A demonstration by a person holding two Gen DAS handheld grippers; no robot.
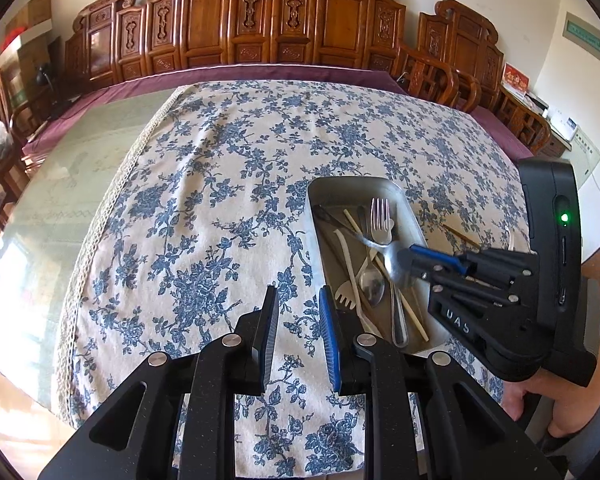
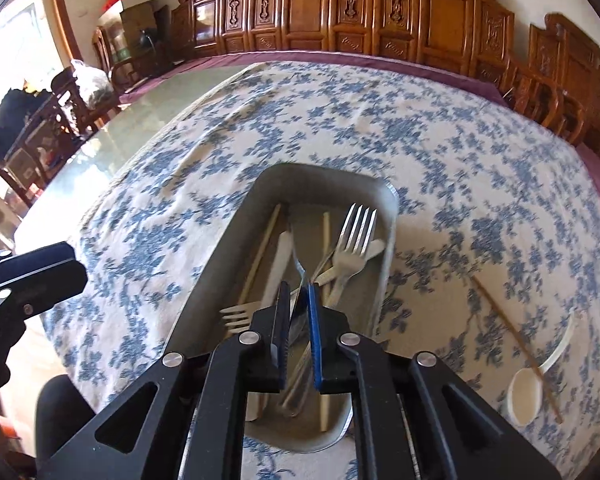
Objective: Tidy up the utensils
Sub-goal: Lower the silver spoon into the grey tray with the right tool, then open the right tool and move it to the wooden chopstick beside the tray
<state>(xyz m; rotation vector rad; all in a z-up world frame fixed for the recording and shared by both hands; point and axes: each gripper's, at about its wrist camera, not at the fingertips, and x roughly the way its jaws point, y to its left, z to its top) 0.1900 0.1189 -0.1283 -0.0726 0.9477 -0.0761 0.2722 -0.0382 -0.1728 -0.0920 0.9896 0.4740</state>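
Floral tablecloth [image 1: 228, 184], one tray [image 2: 236, 216], two metal forks [image 2: 354, 240]

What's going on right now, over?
Right gripper shut on metal spoon over the tray. Left gripper open, empty, above the tablecloth. White spoon and chopstick still outside the tray. Nothing blocking.

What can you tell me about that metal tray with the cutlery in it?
The metal tray is a shallow, dull grey rectangle with rounded corners and a raised rim, lying flat on the blue-flowered tablecloth. Inside is a loose, crossed heap: a metal fork, pale chopsticks, a white plastic fork and a metal spoon. The right gripper hangs over it, shut on a metal spoon. The left gripper is beside it, open.
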